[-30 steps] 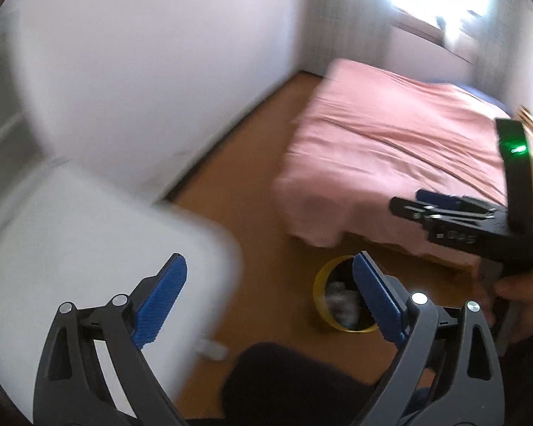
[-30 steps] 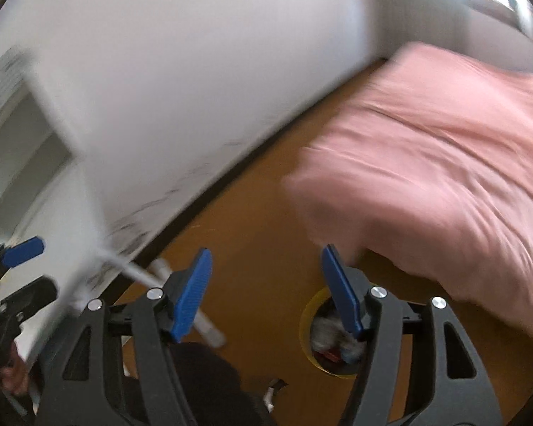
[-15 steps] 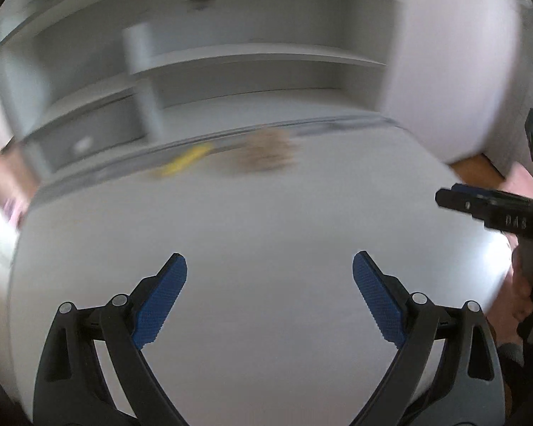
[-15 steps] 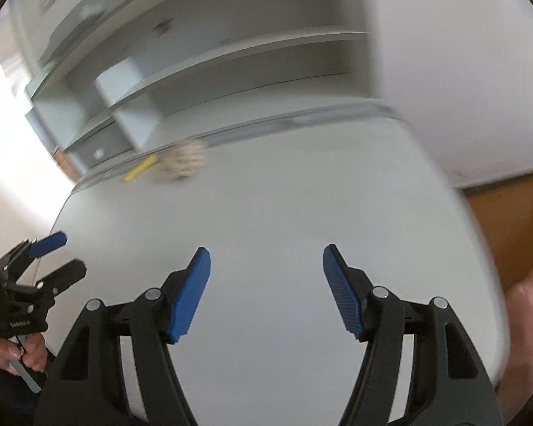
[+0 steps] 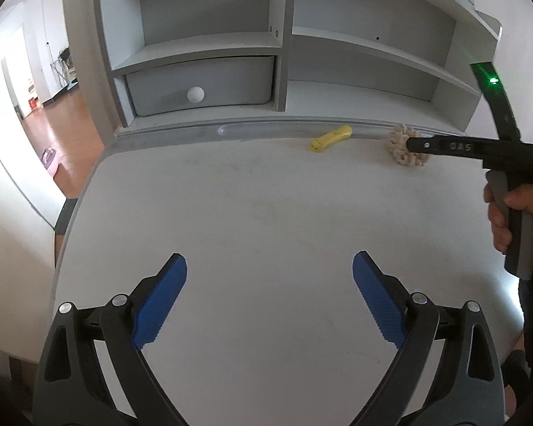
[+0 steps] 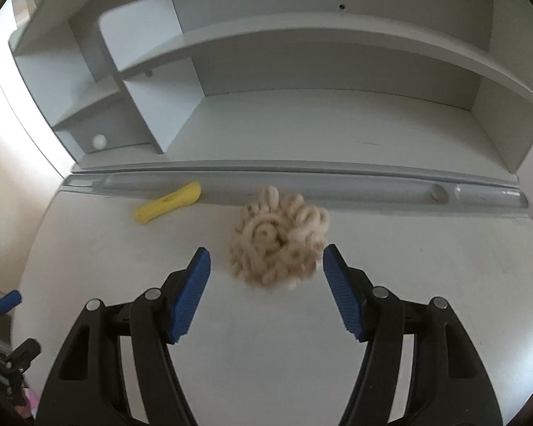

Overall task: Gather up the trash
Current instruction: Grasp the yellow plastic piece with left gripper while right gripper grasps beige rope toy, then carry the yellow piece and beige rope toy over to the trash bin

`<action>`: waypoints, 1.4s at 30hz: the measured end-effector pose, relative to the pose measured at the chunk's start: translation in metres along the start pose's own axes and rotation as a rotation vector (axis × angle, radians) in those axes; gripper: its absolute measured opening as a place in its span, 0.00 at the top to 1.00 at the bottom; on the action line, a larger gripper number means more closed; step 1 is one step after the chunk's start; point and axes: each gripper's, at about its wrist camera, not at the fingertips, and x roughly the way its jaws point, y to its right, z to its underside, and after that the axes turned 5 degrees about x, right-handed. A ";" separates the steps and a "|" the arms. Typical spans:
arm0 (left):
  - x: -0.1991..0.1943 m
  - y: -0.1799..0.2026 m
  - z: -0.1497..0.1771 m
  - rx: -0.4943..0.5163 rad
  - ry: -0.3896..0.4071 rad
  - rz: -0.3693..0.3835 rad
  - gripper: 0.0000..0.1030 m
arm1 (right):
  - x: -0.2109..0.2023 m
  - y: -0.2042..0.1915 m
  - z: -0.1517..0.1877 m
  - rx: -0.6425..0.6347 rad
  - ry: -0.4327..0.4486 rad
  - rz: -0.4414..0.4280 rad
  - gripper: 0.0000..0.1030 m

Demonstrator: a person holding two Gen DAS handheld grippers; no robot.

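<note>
Two pairs of tongs hang over a pale grey tabletop, each with blue ribbed pads on black arms. The left tongs stand wide open over bare surface, nothing between the pads. The right tongs are also spread apart, and just beyond their tips lies a beige clump of curled, looping strands, like a tangled mop head or a wad of yarn, soft-edged and slightly blurred; the pads flank it without touching. From the left view the same clump sits partly behind the right tongs, held by a hand. Left of the clump, near the tabletop's back groove, lies a small yellow piece, elongated and tilted. Behind rises a grey shelf unit with a drawer bearing a round white knob.
</note>
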 end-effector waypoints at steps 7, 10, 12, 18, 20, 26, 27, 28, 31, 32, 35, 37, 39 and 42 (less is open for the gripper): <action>0.042 0.022 -0.043 0.089 -0.008 0.021 0.11 | 0.019 -0.002 -0.001 -0.042 -0.027 0.036 0.64; 0.059 0.033 -0.066 0.133 0.005 0.046 0.11 | 0.005 0.004 0.004 -0.033 -0.011 -0.005 0.69; 0.074 0.039 -0.085 0.145 0.009 0.058 0.11 | -0.011 0.011 0.012 -0.031 0.000 -0.019 0.69; 0.120 0.057 -0.115 0.201 -0.016 0.043 0.15 | -0.054 0.045 0.046 -0.004 -0.002 -0.022 0.69; 0.130 0.062 -0.118 0.213 -0.031 0.055 0.20 | -0.068 0.058 0.057 0.010 -0.001 -0.012 0.69; 0.151 0.069 -0.122 0.201 -0.073 0.052 0.47 | -0.108 0.098 0.088 0.072 0.020 0.022 0.69; 0.150 0.069 -0.123 0.197 -0.076 0.052 0.52 | -0.116 0.105 0.094 0.084 0.026 0.029 0.69; 0.149 0.071 -0.123 0.200 -0.080 0.053 0.68 | -0.123 0.113 0.100 0.100 0.035 0.037 0.69; 0.143 0.081 -0.121 0.205 -0.096 0.062 0.88 | -0.144 0.135 0.115 0.140 0.055 0.059 0.69; 0.136 0.092 -0.117 0.219 -0.097 0.076 0.88 | -0.154 0.145 0.123 0.163 0.068 0.068 0.69; 0.113 0.125 -0.109 0.254 -0.067 0.111 0.88 | -0.180 0.175 0.146 0.233 0.099 0.109 0.69; 0.092 0.157 -0.102 0.281 -0.049 0.159 0.88 | -0.200 0.199 0.169 0.288 0.123 0.151 0.69; 0.066 0.200 -0.093 0.339 -0.012 0.216 0.88 | -0.217 0.220 0.191 0.338 0.144 0.188 0.69; 0.029 0.269 -0.073 0.425 0.026 0.339 0.88 | -0.246 0.256 0.234 0.424 0.179 0.271 0.69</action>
